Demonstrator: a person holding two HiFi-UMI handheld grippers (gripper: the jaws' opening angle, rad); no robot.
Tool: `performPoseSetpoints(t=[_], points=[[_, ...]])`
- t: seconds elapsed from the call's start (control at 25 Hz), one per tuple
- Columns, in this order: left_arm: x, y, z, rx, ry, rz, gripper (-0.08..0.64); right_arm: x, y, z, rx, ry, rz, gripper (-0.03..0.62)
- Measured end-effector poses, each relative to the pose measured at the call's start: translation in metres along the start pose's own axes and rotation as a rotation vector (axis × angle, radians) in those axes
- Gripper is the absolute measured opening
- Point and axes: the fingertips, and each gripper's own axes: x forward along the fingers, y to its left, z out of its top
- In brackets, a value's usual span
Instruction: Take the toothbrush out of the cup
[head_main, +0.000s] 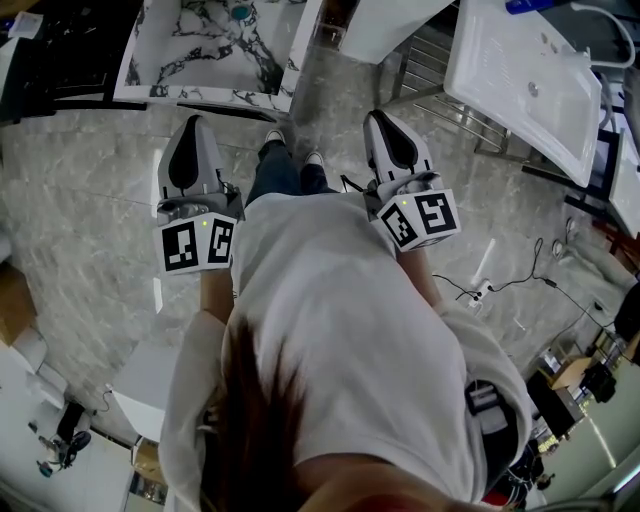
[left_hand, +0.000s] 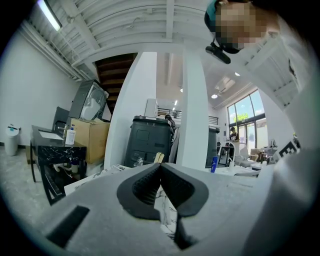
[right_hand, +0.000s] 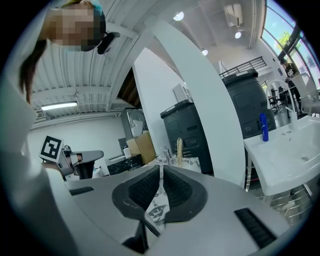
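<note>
A pale, wooden-looking toothbrush (right_hand: 179, 151) stands upright on the marble-patterned basin (head_main: 215, 50), well ahead of my right gripper (right_hand: 161, 167). In the left gripper view the toothbrush top (left_hand: 159, 158) shows just above my left gripper (left_hand: 160, 166). I cannot make out the cup clearly. A teal thing (head_main: 240, 12) sits on the basin's far rim. In the head view my left gripper (head_main: 195, 122) and right gripper (head_main: 378, 118) point level toward the basin, short of it. Both have their pads together with nothing between them.
A white sink (head_main: 530, 85) stands to the right, with a blue bottle (right_hand: 263, 127) at its back. A white column (left_hand: 194, 115) and a black cabinet (left_hand: 150, 140) stand behind the basin. Cables (head_main: 500, 280) lie on the stone floor at the right.
</note>
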Motion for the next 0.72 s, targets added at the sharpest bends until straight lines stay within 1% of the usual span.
performPoseSetpoints(t=[0.32, 0.48, 0.72], points=[[0.014, 0.006, 0.002, -0.008, 0.003, -0.035, 0.011, 0.011, -0.001, 0.003, 0.009, 0.002, -0.038, 0.029], [0.027, 0.021, 0.003, -0.016, 0.008, -0.051, 0.011, 0.026, 0.002, 0.005, 0.005, 0.007, -0.059, 0.029], [0.058, 0.053, 0.011, -0.019, 0.02, -0.098, 0.011, 0.062, 0.011, 0.015, 0.004, 0.003, -0.119, 0.029]])
